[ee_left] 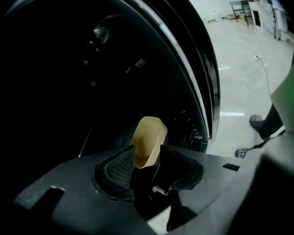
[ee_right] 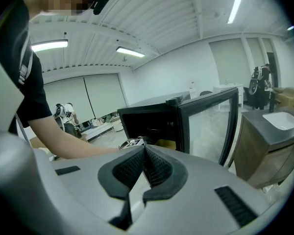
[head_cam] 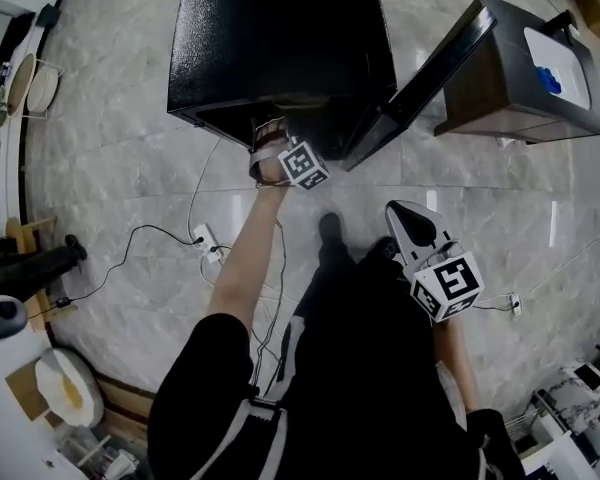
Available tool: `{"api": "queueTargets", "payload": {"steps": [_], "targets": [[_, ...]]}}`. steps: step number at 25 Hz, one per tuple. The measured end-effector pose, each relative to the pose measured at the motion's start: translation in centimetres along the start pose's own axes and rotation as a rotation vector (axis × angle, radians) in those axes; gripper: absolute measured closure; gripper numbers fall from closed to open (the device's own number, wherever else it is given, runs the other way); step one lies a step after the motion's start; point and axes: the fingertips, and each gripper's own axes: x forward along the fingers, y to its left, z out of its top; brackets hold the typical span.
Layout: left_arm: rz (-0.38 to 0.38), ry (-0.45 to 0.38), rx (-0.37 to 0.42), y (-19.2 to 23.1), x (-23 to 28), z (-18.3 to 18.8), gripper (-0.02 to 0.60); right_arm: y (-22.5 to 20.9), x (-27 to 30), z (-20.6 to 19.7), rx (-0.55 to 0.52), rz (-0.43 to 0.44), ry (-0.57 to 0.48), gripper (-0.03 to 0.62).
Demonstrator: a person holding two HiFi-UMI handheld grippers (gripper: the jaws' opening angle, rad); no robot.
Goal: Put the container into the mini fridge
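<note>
Though held nearest, at the head view's lower right, right gripper (head_cam: 400,213) with jaws pressed together, nothing between. Beyond, at frame centre, left gripper (head_cam: 272,140) at the mouth of the open black mini fridge (head_cam: 280,38), jaws clamped on a tan container (ee_left: 148,141) just inside the dark opening. Glass door (head_cam: 420,83) swung out toward upper right.

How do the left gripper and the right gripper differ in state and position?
The left gripper is shut on the tan container; the right gripper is shut on nothing. The left gripper reaches into the mini fridge; the right gripper is held outside it. Both carry a marker cube.
</note>
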Motion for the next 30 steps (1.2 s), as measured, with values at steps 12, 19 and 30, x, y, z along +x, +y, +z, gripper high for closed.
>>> {"api": "queueTargets", "payload": {"steps": [12, 19, 30], "targets": [[0.105, -0.102, -0.193, 4.8, -8.7, 1.0, 0.465, -1.1, 1.0, 0.5, -0.017, 0.024, -0.012, 0.576], [0.149, -0.164, -0.31, 5.5, -15.2, 1.1, 0.504, -0.9, 2.4, 0.9, -0.017, 0.054, -0.038, 0.576], [0.145, -0.269, -0.675, 3.8, -23.4, 2.6, 0.538, 0.7, 3.0, 2.2, -0.093, 0.18, -0.033, 0.576]]}}
